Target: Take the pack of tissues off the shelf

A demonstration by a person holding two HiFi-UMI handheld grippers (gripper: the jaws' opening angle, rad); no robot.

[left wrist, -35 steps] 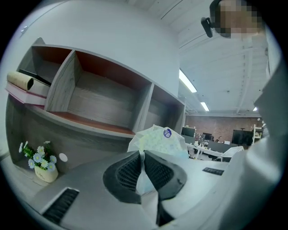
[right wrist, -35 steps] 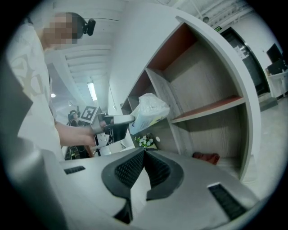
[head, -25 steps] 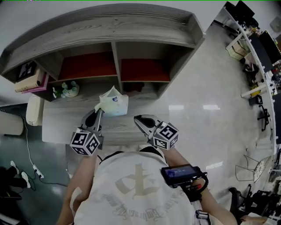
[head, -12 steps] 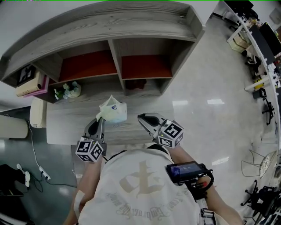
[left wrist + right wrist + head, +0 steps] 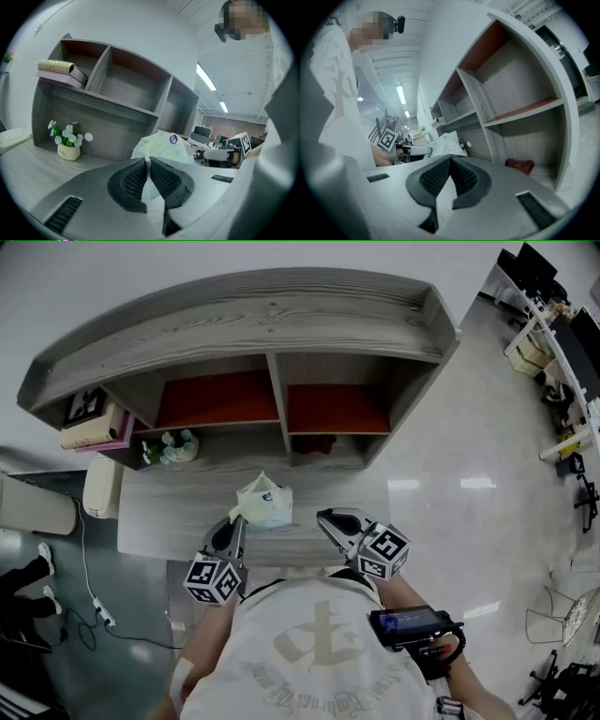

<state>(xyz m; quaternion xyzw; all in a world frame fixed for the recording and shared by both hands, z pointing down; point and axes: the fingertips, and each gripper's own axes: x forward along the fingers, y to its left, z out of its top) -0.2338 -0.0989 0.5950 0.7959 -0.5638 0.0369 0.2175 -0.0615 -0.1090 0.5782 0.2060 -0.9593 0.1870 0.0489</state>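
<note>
Pale, crinkled pack of tissues [image 5: 265, 504] with a small round blue sticker, pinched at one corner by the left gripper [image 5: 237, 519], seemingly just above the counter [image 5: 169, 512].

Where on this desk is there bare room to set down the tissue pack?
Bare desktop lies between the flower pot and the tissue pack held by the left gripper. Another patch sits between the pack and the red cloth. The right gripper crowds the front edge.

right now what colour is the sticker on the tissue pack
Dark blue sticker on the pale tissue pack; clearest in the left gripper view.
</note>
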